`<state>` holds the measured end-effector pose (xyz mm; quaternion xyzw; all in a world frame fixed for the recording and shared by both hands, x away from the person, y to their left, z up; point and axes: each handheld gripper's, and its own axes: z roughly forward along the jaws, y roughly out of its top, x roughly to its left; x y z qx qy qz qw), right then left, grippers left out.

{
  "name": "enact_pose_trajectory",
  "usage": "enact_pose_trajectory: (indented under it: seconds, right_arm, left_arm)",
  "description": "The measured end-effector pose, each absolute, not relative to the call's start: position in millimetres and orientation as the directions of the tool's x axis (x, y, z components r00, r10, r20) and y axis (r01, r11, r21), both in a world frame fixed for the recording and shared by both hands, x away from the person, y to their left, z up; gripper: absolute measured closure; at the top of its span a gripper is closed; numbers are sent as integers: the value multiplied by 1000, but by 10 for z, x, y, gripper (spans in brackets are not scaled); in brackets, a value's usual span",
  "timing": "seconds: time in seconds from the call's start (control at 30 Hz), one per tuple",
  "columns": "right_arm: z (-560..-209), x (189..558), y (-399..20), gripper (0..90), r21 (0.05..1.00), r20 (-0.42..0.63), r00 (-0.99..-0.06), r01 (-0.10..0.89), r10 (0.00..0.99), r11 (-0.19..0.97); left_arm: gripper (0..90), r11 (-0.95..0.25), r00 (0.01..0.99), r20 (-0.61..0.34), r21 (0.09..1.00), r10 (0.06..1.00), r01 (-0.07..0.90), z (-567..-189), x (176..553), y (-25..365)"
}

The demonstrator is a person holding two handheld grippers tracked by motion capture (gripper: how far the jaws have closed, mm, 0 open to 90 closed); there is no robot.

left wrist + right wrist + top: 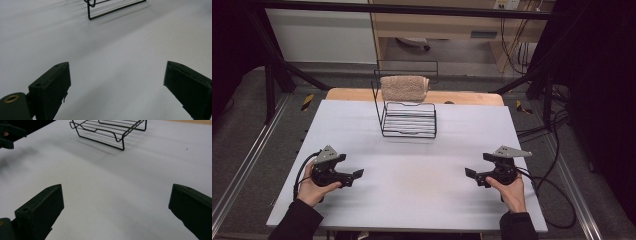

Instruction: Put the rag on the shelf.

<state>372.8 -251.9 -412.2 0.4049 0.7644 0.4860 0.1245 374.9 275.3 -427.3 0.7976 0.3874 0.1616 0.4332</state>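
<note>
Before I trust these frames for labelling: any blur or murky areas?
High view: corners dark, table evenly lit, towel sharp. Left gripper view: wire rack smeared, soft. Right gripper view: rack crisper, casting soft shadows; left edge blurred.

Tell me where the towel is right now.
In the high view the folded beige towel hangs over the top bar of the black wire rack, at the far middle of the white table, well beyond both hand-held grippers.
</note>
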Motion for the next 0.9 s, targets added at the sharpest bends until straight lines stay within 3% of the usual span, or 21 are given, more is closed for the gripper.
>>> enact_pose_trajectory:
  seconds: [0.47,0.9]
  right_arm:
    - [-4441,3579,-2728,4,821,198,-648,519,735,236]
    - [-4504,3524,-2773,4,809,192,-632,535,751,243]
  left_arm:
    - [74,-359,651,-52,800,758,481,-4446,3647,2860]
    - [71,-357,647,-41,807,761,471,-4482,3582,2900]
